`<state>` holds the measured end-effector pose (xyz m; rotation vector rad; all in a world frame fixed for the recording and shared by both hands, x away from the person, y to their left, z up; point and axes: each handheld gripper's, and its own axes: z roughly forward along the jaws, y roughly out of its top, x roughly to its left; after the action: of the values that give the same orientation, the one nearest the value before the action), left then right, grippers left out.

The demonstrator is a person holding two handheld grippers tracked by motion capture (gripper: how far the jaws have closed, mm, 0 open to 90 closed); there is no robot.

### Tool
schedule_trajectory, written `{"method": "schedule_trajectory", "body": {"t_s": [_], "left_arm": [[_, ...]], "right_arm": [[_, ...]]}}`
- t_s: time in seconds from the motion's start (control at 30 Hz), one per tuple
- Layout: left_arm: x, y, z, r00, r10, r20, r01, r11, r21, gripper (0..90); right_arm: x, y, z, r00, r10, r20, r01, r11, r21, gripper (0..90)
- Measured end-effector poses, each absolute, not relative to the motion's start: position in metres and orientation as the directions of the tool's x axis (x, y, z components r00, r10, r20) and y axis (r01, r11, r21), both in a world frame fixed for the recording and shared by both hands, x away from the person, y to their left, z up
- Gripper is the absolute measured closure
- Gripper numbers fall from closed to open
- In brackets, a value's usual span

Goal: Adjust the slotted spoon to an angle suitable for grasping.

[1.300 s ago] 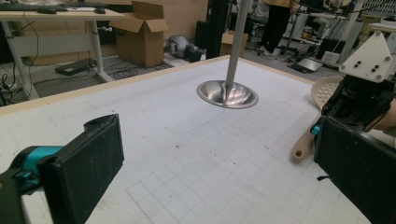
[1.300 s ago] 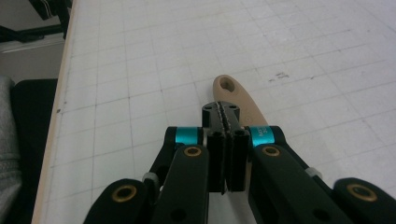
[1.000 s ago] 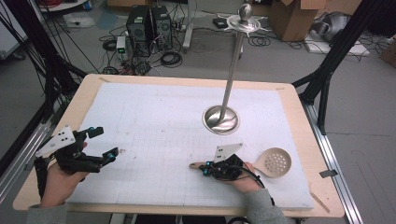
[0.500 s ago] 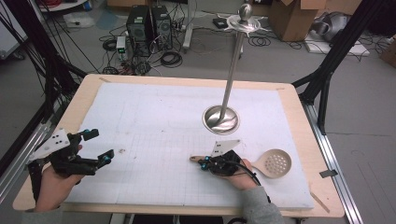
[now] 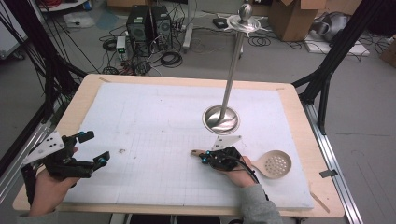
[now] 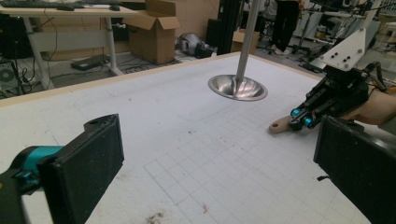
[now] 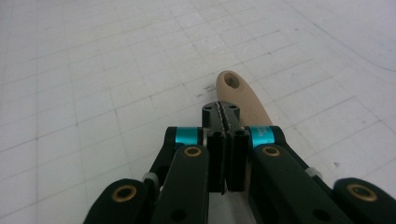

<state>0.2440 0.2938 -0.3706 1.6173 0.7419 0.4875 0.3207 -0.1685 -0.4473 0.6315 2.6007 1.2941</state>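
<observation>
Spoon point(image 7: 243, 99) under shut hand-held gripper point(image 7: 226, 112).

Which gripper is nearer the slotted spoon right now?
Right. The right gripper sits shut directly over the slotted spoon handle; the left gripper is open, far across the table.

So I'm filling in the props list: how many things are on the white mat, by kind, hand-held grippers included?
Wooden slotted spoon: 1
Metal stand with a round base: 1
Hand-held grippers: 2, the left hand-held gripper and the right hand-held gripper
Total: 4
</observation>
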Motion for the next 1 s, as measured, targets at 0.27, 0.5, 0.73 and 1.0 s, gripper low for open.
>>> {"method": "schedule_trajectory", "body": {"t_s": [0.27, 0.5, 0.73, 1.0], "left_arm": [[0.242, 0.296, -0.371, 0.703, 0.705, -0.093, 0.195, -0.066, 0.978, 2.0], [0.24, 0.297, -0.371, 0.702, 0.706, -0.092, 0.196, -0.067, 0.978, 2.0], [0.241, 0.296, -0.371, 0.704, 0.704, -0.094, 0.194, -0.064, 0.979, 2.0], [0.248, 0.289, -0.371, 0.718, 0.689, -0.103, 0.199, -0.061, 0.978, 2.0]], "right_arm": [[0.324, -0.168, -0.448, -0.88, 0.475, 0.024, 0.309, 0.532, 0.789, 89.7], [0.327, -0.168, -0.448, -0.862, 0.507, 0.018, 0.325, 0.523, 0.788, 89.7], [0.326, -0.167, -0.446, -0.863, 0.505, 0.018, 0.321, 0.52, 0.791, 89.7], [0.315, -0.177, -0.426, -0.864, 0.502, 0.045, 0.31, 0.459, 0.832, 80.8]]}}
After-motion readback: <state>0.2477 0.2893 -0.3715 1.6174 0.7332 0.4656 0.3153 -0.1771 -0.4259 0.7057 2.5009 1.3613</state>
